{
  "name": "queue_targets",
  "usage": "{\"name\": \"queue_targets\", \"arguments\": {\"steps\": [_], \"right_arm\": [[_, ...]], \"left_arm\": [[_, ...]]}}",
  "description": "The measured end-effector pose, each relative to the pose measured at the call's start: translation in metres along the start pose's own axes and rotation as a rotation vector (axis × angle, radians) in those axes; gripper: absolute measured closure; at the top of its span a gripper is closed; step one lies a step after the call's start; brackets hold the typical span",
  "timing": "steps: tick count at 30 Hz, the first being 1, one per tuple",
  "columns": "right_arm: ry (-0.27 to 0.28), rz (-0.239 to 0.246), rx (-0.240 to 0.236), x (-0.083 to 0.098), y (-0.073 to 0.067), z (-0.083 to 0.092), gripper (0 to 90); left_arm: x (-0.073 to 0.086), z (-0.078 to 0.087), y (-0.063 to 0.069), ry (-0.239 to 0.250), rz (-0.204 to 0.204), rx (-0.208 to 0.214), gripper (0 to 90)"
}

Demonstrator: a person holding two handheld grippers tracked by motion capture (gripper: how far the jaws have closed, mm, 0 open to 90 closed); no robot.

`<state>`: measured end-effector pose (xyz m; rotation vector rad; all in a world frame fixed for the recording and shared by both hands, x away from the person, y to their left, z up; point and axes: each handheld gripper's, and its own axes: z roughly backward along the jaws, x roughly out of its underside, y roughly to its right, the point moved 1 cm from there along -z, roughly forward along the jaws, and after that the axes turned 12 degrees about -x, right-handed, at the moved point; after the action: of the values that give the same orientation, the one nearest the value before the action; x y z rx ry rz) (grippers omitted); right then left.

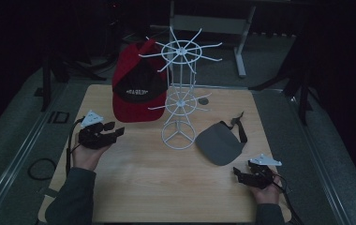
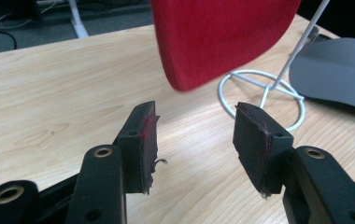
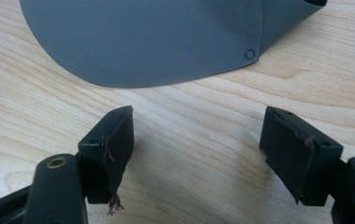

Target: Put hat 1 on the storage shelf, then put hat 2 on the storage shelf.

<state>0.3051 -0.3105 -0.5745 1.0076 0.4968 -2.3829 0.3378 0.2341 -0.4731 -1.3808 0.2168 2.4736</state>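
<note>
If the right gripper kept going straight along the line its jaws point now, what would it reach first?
Most likely the grey visor: it lies flat on the table just ahead of the open right gripper, with bare wood between; nothing is between the jaws.

Left gripper (image 1: 113, 130) jaws apart, empty; right gripper (image 1: 240, 172) likewise

Pale wood surface (image 1: 143, 187); on it a white wire rack (image 1: 179, 133) at centre; a grey visor (image 1: 219, 143) just right.
</note>
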Motion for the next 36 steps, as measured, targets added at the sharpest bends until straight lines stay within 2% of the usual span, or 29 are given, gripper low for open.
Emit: {"name": "queue_targets", "arguments": {"steps": [6,12,23,28,30,32,34,36], "right_arm": [[0.0,0.001,0.0,0.0,0.0,0.0,26.1],[0.0,0.001,0.0,0.0,0.0,0.0,26.1],[0.001,0.001,0.0,0.0,0.0,0.0,26.1],[0.001,0.0,0.001,0.0,0.0,0.0,26.9],[0.006,-0.008,0.008,-0.001,0.001,0.0,34.5],[0.001,-0.025,0.014,-0.003,0.002,0.003,48.8],[0.004,-0.055,-0.015,-0.005,0.005,0.005,65.4],[0.002,-0.063,-0.029,-0.009,0.005,0.007,79.1]], "left_arm": [[0.011,0.003,0.001,-0.012,-0.018,-0.047,50.0],[0.024,-0.002,0.003,-0.031,-0.032,-0.085,50.6],[0.053,-0.014,0.002,-0.079,0.014,-0.106,51.0],[0.062,-0.018,0.005,-0.094,0.004,-0.118,51.0],[0.064,-0.019,0.007,-0.103,-0.008,-0.123,51.0],[0.067,-0.021,0.007,-0.108,-0.011,-0.122,51.0],[0.068,-0.022,0.008,-0.115,-0.015,-0.126,51.0],[0.07,-0.023,0.008,-0.12,-0.015,-0.121,51.0]]}}
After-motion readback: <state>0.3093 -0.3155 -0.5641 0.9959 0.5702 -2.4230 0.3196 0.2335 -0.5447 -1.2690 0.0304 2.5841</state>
